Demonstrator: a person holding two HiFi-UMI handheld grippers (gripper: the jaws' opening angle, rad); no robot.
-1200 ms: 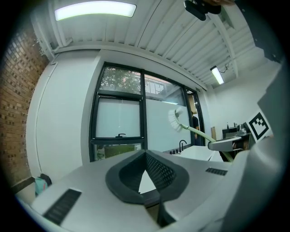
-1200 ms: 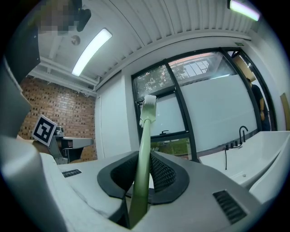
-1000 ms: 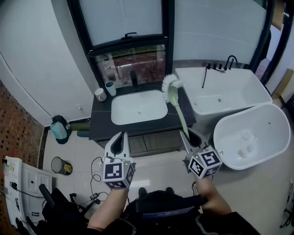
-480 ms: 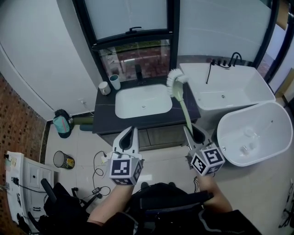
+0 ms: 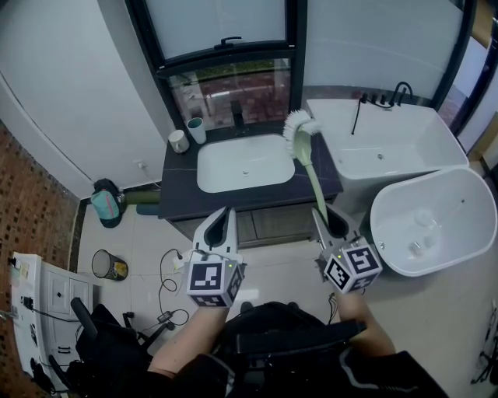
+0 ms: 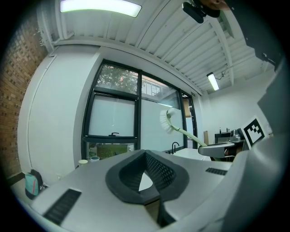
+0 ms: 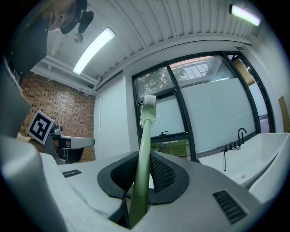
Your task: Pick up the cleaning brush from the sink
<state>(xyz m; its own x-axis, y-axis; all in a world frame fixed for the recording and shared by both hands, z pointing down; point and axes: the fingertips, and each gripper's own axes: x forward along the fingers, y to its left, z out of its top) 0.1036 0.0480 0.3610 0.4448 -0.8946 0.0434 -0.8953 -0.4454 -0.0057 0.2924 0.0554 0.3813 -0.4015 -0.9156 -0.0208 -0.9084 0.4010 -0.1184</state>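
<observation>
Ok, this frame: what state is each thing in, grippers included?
cleaning brush: in the air, held by its handle, bristles away from the person.
right gripper: shut on the cleaning brush.
left gripper: shut, empty.
sink: basin empty.
white cup: upright on the counter.
teal cup: upright beside it.
ceiling light: on.

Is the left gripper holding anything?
No, the left gripper shows its jaws together with nothing between them.

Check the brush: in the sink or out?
Out. The right gripper has its jaws shut on the handle of the cleaning brush, held in the air clear of the sink.
</observation>
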